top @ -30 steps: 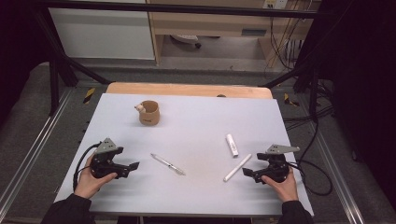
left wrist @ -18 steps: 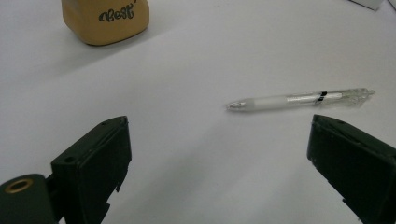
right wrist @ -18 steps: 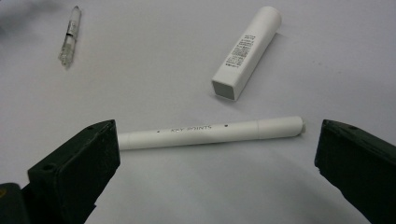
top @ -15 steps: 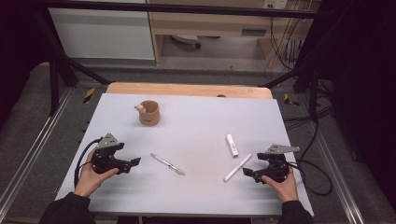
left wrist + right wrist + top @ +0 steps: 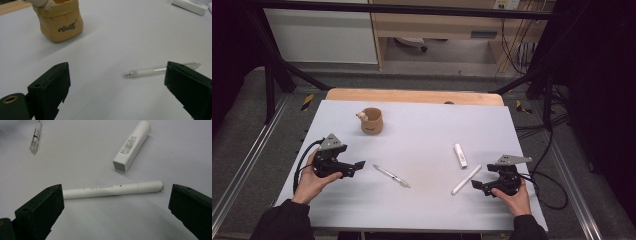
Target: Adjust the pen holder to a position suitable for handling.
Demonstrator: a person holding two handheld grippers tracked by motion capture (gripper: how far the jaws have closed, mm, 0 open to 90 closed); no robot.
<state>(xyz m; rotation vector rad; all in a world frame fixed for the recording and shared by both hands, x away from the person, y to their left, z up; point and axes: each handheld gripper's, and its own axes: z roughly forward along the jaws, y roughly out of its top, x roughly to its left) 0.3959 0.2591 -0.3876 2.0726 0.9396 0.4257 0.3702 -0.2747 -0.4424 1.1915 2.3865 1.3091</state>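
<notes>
The clear pen (image 5: 391, 176) lies on the white table (image 5: 422, 135), just past the left gripper (image 5: 358, 165), whose jaws are wide apart. The white pen (image 5: 466, 179) lies near the right gripper (image 5: 476, 185) (also wide). A white tube (image 5: 460, 155) is beside it. A small brown bag (image 5: 372, 120) stands farther back.

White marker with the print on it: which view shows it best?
Right gripper view: the white marker lies full length between the open tongs, print legible. The high view shows it small, print unreadable.
</notes>
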